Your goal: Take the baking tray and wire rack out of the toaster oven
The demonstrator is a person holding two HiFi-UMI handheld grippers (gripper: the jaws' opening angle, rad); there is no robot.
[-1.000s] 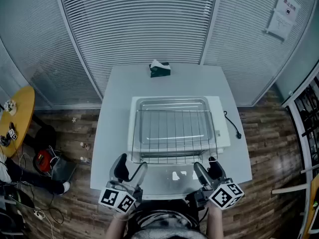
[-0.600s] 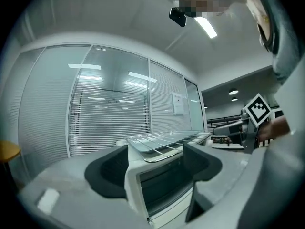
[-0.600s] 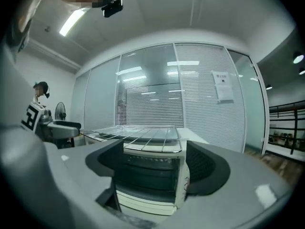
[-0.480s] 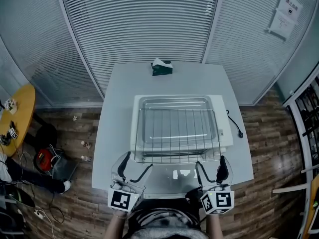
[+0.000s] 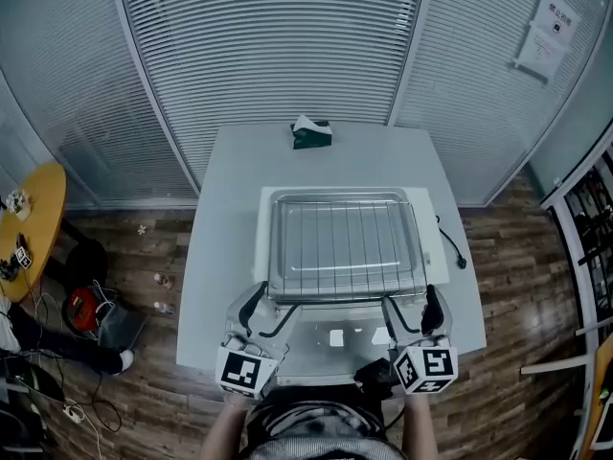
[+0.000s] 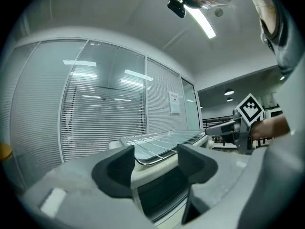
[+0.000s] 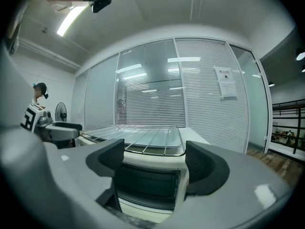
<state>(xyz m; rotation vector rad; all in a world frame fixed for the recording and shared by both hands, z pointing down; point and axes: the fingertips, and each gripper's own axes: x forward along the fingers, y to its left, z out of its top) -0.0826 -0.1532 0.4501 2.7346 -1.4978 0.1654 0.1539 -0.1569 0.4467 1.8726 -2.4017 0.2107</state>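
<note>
Holding left gripper [image 5: 276,301], jaws just narrowing, and right gripper [image 5: 409,300] open, empty; exposing dark mouth of white toaster oven [image 7: 157,160] in gripper views only, partly masking silver wire rack [image 7: 147,144] there.

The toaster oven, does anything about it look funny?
Yes: the wire rack and baking tray lie on top of the toaster oven, not inside it, and its door is folded down open. Nothing looks spilled or broken.

No wording can be read, two paper notices [image 5: 558,10] are seen fixed to the glass partition at two o'clock, a red heading is carried by the upper sheet, its characters too small to be made out.
</note>
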